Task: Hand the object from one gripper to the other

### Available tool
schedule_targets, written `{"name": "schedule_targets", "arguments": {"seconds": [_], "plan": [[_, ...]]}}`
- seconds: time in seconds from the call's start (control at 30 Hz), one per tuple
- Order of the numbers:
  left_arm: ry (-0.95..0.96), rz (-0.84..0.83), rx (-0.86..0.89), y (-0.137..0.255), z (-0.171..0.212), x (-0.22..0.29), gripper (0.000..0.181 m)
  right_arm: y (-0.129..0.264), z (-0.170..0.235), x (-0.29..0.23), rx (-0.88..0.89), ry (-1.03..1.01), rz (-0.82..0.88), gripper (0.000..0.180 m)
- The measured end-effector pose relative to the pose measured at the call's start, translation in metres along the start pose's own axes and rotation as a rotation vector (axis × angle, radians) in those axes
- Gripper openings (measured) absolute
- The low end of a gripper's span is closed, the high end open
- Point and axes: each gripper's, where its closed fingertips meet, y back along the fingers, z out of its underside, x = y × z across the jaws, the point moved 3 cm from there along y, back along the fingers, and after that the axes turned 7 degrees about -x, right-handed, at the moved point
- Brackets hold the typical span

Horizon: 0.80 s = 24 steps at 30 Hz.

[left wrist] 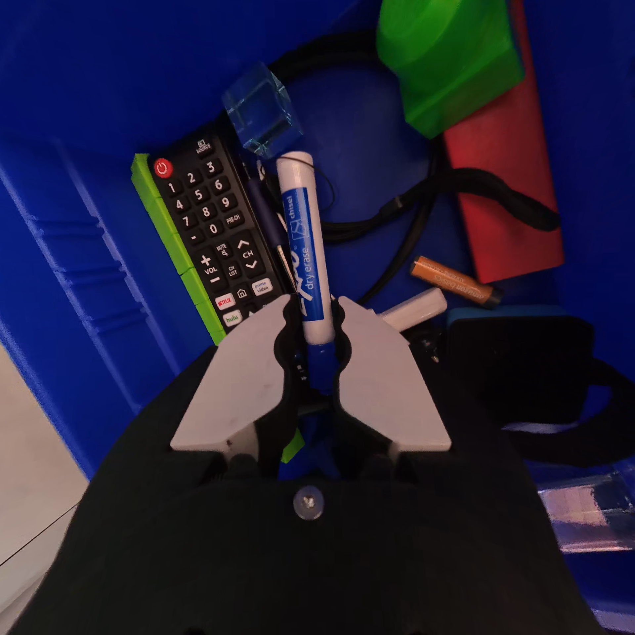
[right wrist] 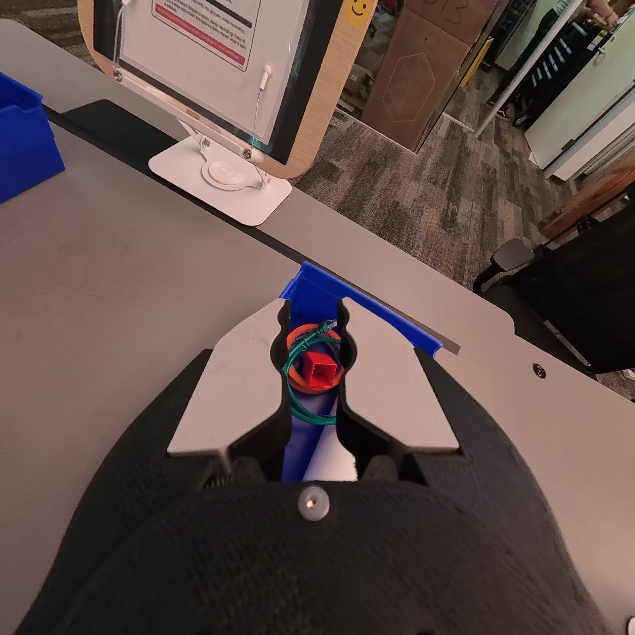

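A blue-and-white dry-erase marker (left wrist: 304,247) lies in a blue bin (left wrist: 103,103), with its blue cap end toward me. My left gripper (left wrist: 314,302) is down in the bin with one finger on each side of the marker's cap end. The jaws are parted, and a dark gap shows between the left pad and the cap. My right gripper (right wrist: 314,304) is open and empty above the grey table (right wrist: 120,292). It hovers over a second blue bin (right wrist: 378,309).
The left bin also holds a black remote (left wrist: 209,233), a clear cube (left wrist: 261,110), a black cable (left wrist: 395,206), a green block (left wrist: 446,62), a red block (left wrist: 505,192), a battery (left wrist: 453,280) and a black case (left wrist: 515,360). The right bin holds an orange tape roll (right wrist: 299,381), a red block (right wrist: 319,372) and a green cable (right wrist: 309,412). A stand with a white base (right wrist: 220,178) is behind it. Across from one pair of fingers to the other is roughly 60 cm.
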Motion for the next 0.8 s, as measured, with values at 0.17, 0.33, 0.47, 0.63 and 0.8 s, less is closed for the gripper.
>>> {"name": "schedule_targets", "arguments": {"seconds": [0.17,0.33,0.47,0.63,0.8], "plan": [[-0.062,-0.016,-0.069,0.009,0.010,-0.002,0.019,0.000,0.001,0.001,-0.004,0.002,0.003,0.027],[-0.056,0.006,-0.091,0.032,0.029,-0.012,0.018,0.001,0.000,0.000,-0.003,0.006,0.002,0.026],[0.006,0.049,0.028,0.065,0.027,-0.017,0.018,-0.001,-0.003,-0.006,-0.003,0.024,0.000,0.026],[0.021,-0.004,0.346,0.125,-0.004,-0.007,0.018,-0.004,-0.015,-0.036,0.041,0.125,-0.098,0.027],[-0.071,0.439,0.848,0.207,-0.042,0.065,0.018,0.002,-0.043,-0.103,0.249,0.391,-0.222,0.033]]}}
